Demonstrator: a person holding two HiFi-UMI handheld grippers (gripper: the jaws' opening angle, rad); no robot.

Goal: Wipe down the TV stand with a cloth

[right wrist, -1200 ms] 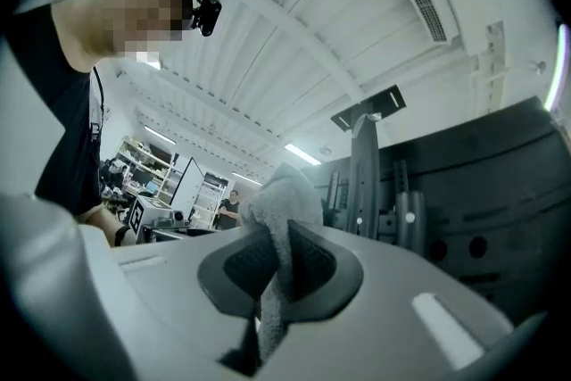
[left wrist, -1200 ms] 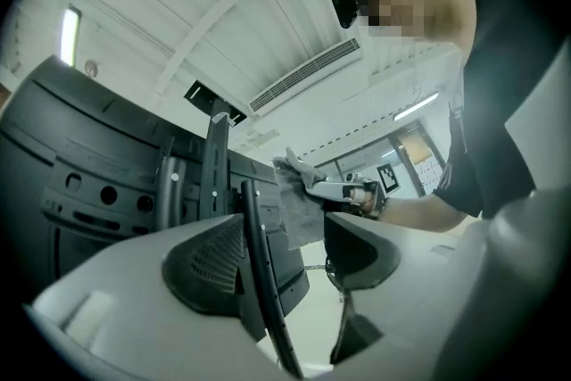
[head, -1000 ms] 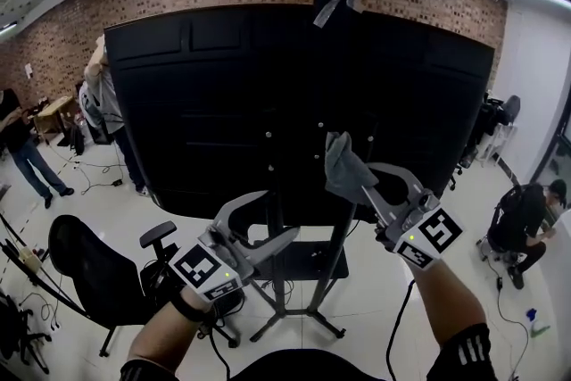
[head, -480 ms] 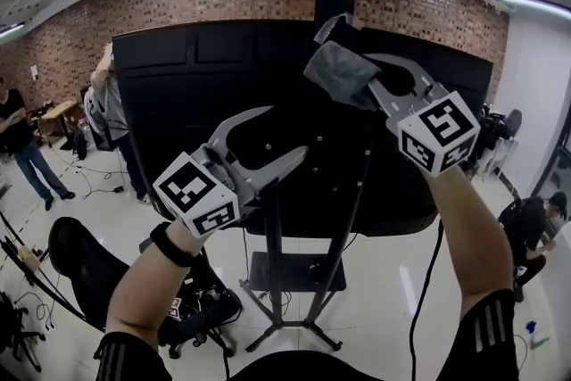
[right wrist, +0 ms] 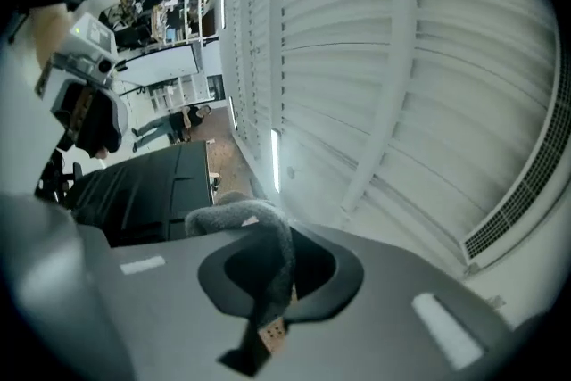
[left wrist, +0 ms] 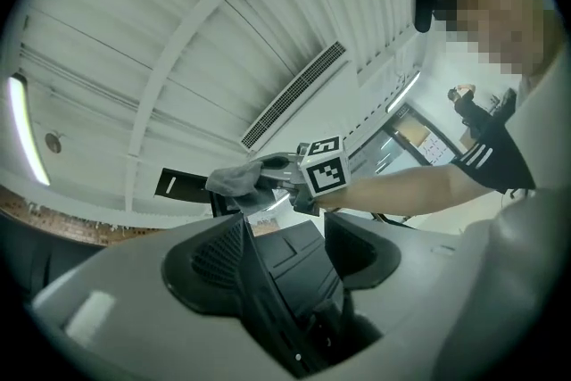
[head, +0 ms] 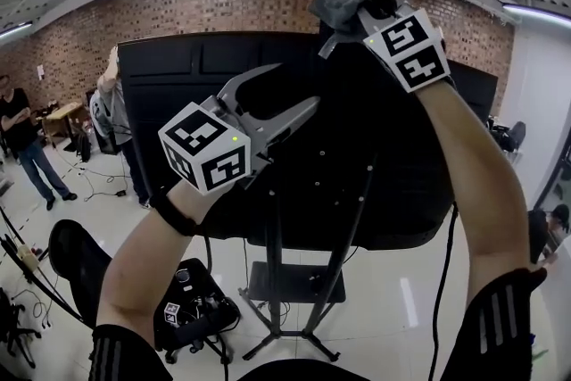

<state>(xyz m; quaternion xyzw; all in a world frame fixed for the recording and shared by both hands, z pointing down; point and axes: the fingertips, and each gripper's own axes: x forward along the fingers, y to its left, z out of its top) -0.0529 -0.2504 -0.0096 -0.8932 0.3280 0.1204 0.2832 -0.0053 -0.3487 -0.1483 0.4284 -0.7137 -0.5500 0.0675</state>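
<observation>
The TV stand [head: 272, 263] is a black pole on splayed legs, carrying a big black TV [head: 384, 165] seen from the back. My right gripper [head: 355, 12] is raised to the top of the stand's pole and is shut on a grey cloth [head: 337, 4]. The right gripper view shows the cloth [right wrist: 260, 256] bunched between the jaws, with the TV [right wrist: 143, 187] below. My left gripper [head: 299, 89] hangs open and empty in front of the TV's upper left. From there it looks at the cloth [left wrist: 239, 178] and the right gripper [left wrist: 268, 183].
People stand at the left by the brick wall [head: 178, 9]: one [head: 20, 138] far left, another [head: 109, 98] beside the TV. A black office chair [head: 76, 268] and a dark bag [head: 192, 303] sit on the floor at lower left. Ceiling lights run overhead.
Both grippers have risen. The right one carried the cloth from the middle of the TV's back up to the top of the stand's pole. The left one rose to the TV's upper part.
</observation>
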